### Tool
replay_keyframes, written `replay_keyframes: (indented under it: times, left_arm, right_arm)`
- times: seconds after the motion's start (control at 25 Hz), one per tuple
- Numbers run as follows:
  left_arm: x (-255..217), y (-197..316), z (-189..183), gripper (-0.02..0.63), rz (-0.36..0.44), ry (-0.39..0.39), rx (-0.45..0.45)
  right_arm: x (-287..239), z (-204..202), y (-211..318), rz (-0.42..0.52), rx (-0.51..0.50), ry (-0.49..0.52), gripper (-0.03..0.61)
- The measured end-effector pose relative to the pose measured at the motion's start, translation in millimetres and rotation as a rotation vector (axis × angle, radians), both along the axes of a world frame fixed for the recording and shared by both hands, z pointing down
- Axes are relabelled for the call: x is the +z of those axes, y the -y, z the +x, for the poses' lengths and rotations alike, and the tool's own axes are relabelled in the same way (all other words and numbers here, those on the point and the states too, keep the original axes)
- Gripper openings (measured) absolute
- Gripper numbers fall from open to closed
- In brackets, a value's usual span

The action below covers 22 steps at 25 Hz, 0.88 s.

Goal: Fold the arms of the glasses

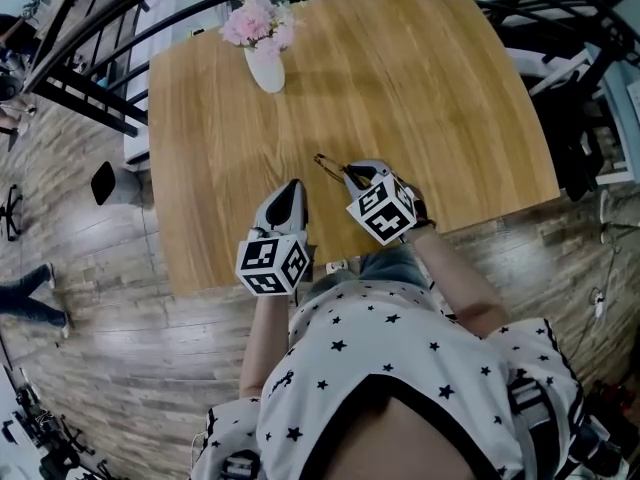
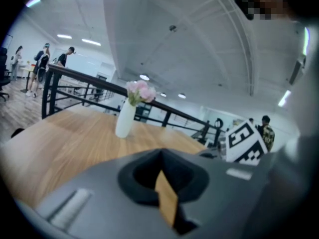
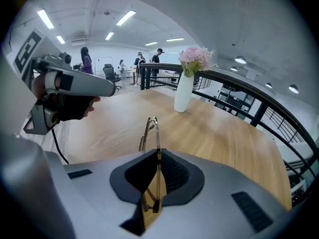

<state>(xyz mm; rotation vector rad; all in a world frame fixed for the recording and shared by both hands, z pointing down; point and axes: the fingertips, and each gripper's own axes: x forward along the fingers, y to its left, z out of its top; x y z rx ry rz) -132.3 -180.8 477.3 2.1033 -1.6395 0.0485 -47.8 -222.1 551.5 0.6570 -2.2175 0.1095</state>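
Observation:
A thin gold-framed pair of glasses (image 1: 327, 163) pokes out forward from my right gripper (image 1: 350, 174), just above the wooden table (image 1: 420, 98). In the right gripper view the jaws are shut on the glasses (image 3: 149, 131), which look folded flat and stand on edge, with their far end out past the right gripper (image 3: 158, 153). My left gripper (image 1: 293, 188) hovers to the left of it over the table's near edge. Its jaws are shut with nothing between them, as the left gripper view (image 2: 160, 156) shows. The left gripper (image 3: 75, 83) also appears at the left of the right gripper view.
A white vase (image 1: 265, 68) with pink flowers stands at the table's far left; it shows as the vase (image 2: 124, 118) and the vase (image 3: 183, 91) in the gripper views. A black railing (image 1: 90, 28) runs behind the table. People stand far off (image 3: 84, 59).

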Motion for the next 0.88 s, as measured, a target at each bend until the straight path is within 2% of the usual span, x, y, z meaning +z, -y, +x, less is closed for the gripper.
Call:
replay_keyframes:
  times: [0.36, 0.64, 0.88]
  left_arm:
    - [10.5, 8.6, -1.1, 0.008, -0.027, -0.010, -0.014]
    - [16.1, 10.5, -5.4, 0.008, -0.048, -0.013, -0.024]
    - [18.5, 11.9, -5.8, 0.008, -0.051, -0.025, -0.028]
  right_arm:
    - [30.9, 0.3, 12.9, -0.030, -0.028, -0.075, 0.021]
    - [45.9, -3.0, 18.0, -0.018, -0.060, -0.140, 0.021]
    - [50.0, -4.4, 16.7, -0.015, -0.076, -0.157, 0.021]
